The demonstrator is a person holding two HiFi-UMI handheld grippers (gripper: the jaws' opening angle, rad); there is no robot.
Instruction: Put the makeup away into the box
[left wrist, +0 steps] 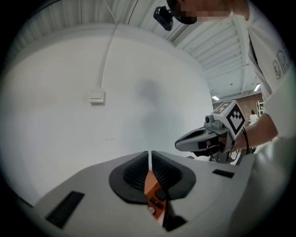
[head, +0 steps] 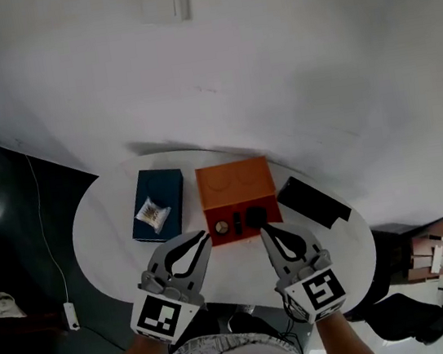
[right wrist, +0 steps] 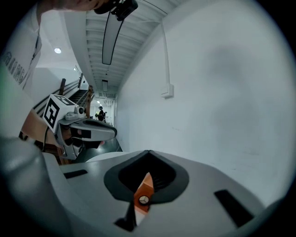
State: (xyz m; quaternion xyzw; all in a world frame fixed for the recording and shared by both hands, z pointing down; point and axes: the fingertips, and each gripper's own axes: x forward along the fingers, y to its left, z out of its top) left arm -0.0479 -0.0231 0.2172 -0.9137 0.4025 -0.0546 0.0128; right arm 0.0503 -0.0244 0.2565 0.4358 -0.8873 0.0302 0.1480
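Tools, head view: left tool [head: 200, 235] and right tool [head: 264, 227] both empty, hovering at 6 o'clock of the orange box [head: 236, 185] on the counter [head: 102, 231]. Makeup [head: 222, 227] sits in its front tray, blue box [head: 158, 204] at its 9. Left gripper view: we read jaws virtually closed, hairline slit. Right gripper view: jaws fully together, box beyond.

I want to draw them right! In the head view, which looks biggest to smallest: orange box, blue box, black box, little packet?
1. orange box
2. blue box
3. black box, thinner, fairly close to the blue one
4. little packet
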